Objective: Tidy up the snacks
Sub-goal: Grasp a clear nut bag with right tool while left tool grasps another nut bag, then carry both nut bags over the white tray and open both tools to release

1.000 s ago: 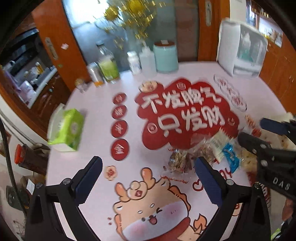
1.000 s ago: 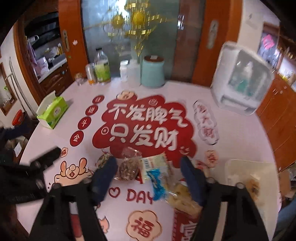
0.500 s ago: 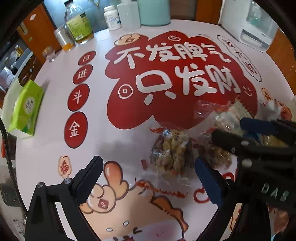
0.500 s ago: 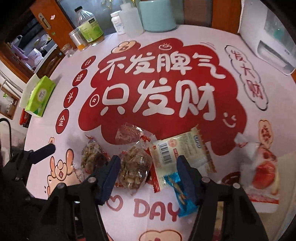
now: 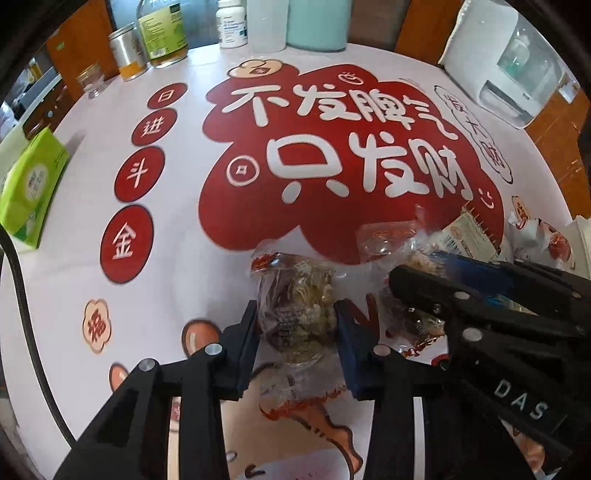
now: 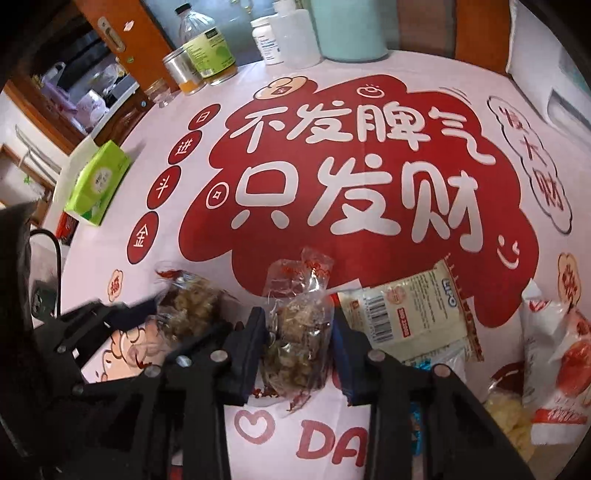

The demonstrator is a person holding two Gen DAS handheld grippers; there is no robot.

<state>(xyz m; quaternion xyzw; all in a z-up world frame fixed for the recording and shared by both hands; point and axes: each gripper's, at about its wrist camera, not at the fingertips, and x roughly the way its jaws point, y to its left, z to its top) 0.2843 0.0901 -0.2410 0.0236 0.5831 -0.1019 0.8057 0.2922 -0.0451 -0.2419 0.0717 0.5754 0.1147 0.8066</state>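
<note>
Left gripper (image 5: 295,321): the jaws have just been closing and now stand narrow, with both blue pads pressed against the sides of a clear snack packet of brown nut clusters (image 5: 295,295). The packet lies on the table cover (image 5: 184,229), just below the lower edge of the large red cloud print (image 5: 332,155).

Right gripper (image 6: 299,332): the jaws have likewise just been closing and now clamp a second clear packet of nut clusters (image 6: 295,332). This packet also lies just below the red cloud print, with its red-printed sealed end overlapping the print's lower edge.

In the right wrist view, the left gripper and its packet sit to the left of the clamped packet. A white wafer packet with a barcode (image 6: 399,314) lies immediately to the right of it, partly on the red cloud print. A white-and-red wrapped snack (image 6: 554,350) lies further right, beyond the print's right lobe.

A green tissue pack (image 6: 99,184) lies well to the left of the red cloud print. Bottles and a teal canister (image 6: 351,29) stand beyond the print's upper edge.
</note>
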